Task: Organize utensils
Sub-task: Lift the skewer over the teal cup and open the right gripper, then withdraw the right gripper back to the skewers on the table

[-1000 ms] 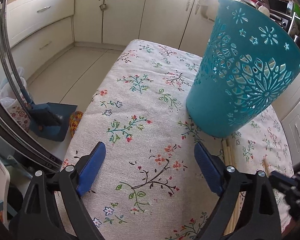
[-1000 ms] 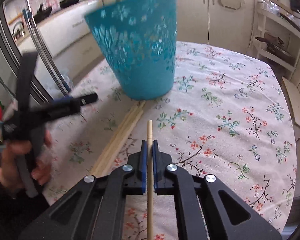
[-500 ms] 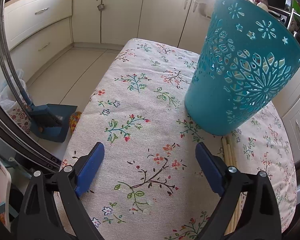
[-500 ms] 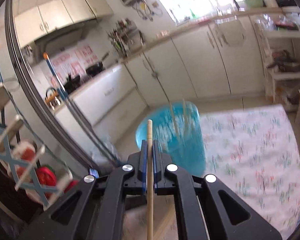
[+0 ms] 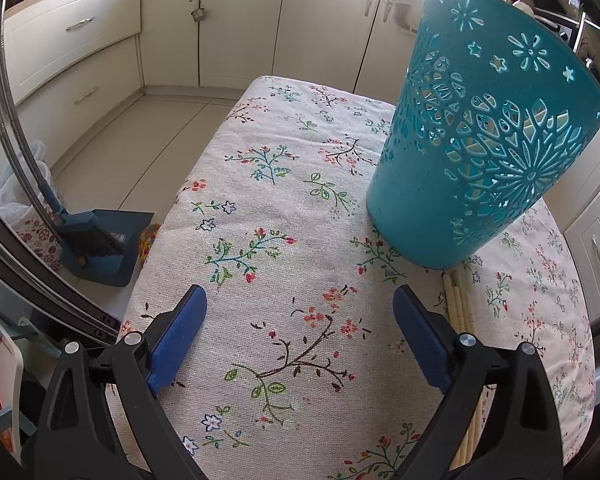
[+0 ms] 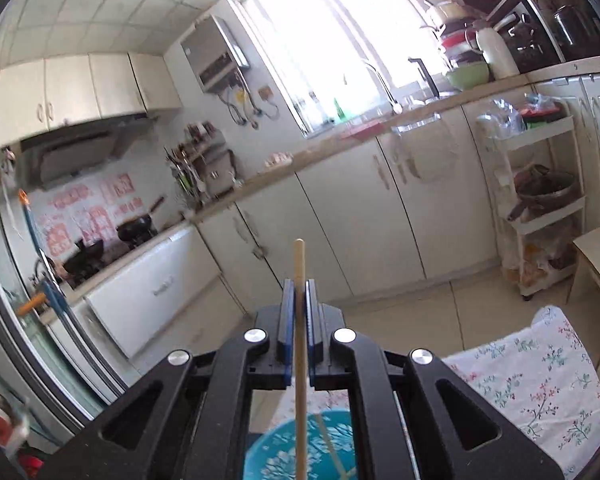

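A teal cut-out basket [image 5: 484, 132] stands on the floral tablecloth [image 5: 284, 208]. Several wooden chopsticks [image 5: 458, 308] lie on the cloth just in front of its base. My left gripper [image 5: 298, 316] is open and empty, low over the cloth, left of the basket. My right gripper [image 6: 299, 292] is shut on one wooden chopstick [image 6: 299, 320] and holds it nearly upright above the basket [image 6: 300, 448], whose open top shows below the jaws. Another chopstick [image 6: 332, 450] leans inside the basket.
A blue dustpan and brush [image 5: 96, 240] stand on the floor left of the table. Cream cabinets [image 5: 236, 20] line the far walls. A white rack [image 6: 540, 208] and a cloth-covered table corner [image 6: 540, 372] are at the right.
My right gripper has lifted the chopstick off the table and swung it upright above the basket. My left gripper has stayed open and nearly still.
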